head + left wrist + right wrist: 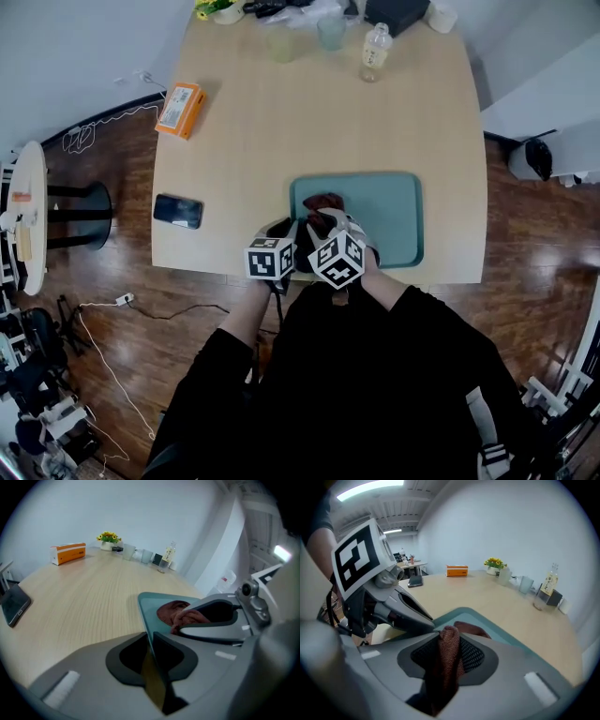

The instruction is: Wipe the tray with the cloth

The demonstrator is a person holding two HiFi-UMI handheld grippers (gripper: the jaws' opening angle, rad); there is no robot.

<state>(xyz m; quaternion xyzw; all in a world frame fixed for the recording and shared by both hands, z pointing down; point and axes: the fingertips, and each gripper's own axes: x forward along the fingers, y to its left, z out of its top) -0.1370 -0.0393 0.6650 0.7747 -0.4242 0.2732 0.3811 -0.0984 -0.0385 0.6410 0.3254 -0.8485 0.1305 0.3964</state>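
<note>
Cloth (323, 202) is a dark reddish-brown terry rag, bunched into a wad at the near-left corner of the teal tray (386, 217), with one fold pinched between the clenched jaws of the right gripper (449, 641). Left gripper (151, 644) is clamped on the tray's thin left rim by that same corner. Tray lies flat at the near edge of the tabletop (281, 131), right of centre.
</note>
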